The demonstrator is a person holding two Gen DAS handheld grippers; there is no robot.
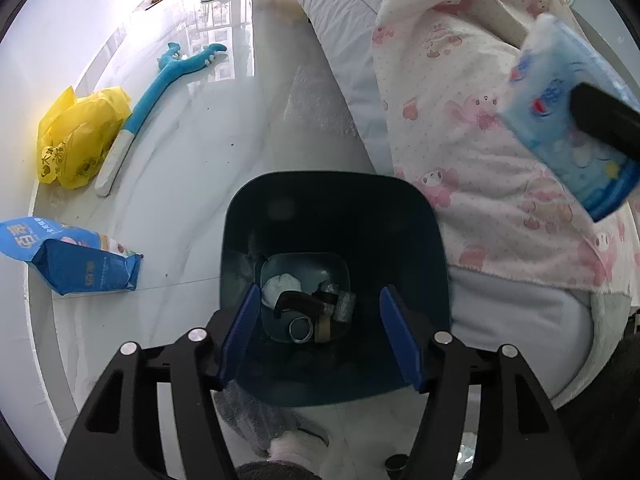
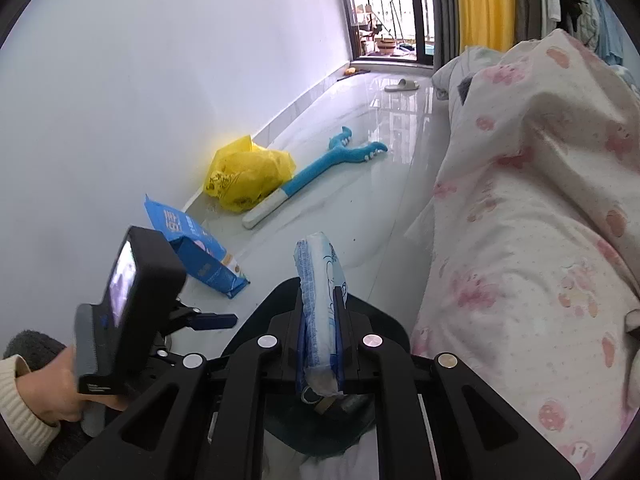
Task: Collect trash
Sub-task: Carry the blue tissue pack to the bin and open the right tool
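My right hand-held gripper (image 2: 320, 344) is clenched on a soft blue-and-white tissue pack (image 2: 318, 304), gripped across its lower half and held above the dark bin (image 1: 336, 240) beside the bed (image 2: 540, 220). It looks light, squashy and slick-wrapped, so a mid-body pinch suits it. My left hand-held gripper (image 1: 320, 336) hangs released, empty, over the bin's mouth.
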